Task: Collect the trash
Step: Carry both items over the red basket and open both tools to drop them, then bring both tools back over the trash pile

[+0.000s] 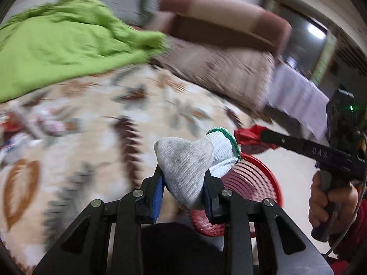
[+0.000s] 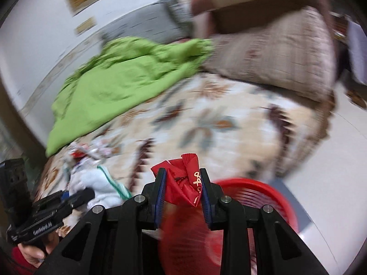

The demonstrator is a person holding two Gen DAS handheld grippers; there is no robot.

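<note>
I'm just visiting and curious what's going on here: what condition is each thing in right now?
Left gripper: shut on the white glove.
White glove: bunched, held in the air.
Right gripper: shut on the red wrapper.
Red wrapper: crumpled, held over the basket.
Red basket: open, on the floor beside the bed.
Green blanket: rumpled on the bed.

The right gripper pinches a crumpled red plastic wrapper with pale lettering between its blue-padded fingers, above a round red slatted plastic basket on the pale floor. At lower left the left gripper grips a white knitted glove with a green cuff edge. Behind lie a leaf-patterned cream bedspread, a rumpled lime-green cloth and a beige patterned pillow.
</note>
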